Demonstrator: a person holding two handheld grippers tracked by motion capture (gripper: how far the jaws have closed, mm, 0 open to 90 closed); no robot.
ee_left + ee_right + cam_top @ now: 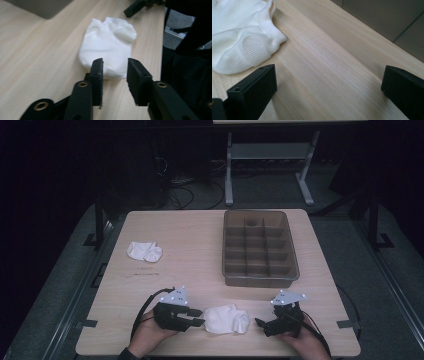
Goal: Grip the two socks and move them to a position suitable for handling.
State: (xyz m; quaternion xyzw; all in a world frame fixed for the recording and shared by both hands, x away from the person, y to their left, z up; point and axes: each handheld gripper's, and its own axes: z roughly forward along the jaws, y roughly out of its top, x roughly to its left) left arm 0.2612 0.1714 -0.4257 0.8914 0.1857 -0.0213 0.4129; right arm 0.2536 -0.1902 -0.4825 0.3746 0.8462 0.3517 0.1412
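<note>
A folded white sock lies near the table's front edge, between my two grippers. My left gripper points at its left end. In the left gripper view the jaws stand partly apart, the sock lies just beyond their tips, and nothing is pressed between the pads. My right gripper rests a short way to the sock's right. Its jaws are wide open over bare wood, with the sock's ribbed cuff ahead on the left. A second white sock lies crumpled at the left.
A brown translucent tray divided into several compartments stands at the back right of the wooden table; its wall shows ahead of the right gripper. The table's front edge is close under both hands. Dark floor, cables and a desk frame lie beyond.
</note>
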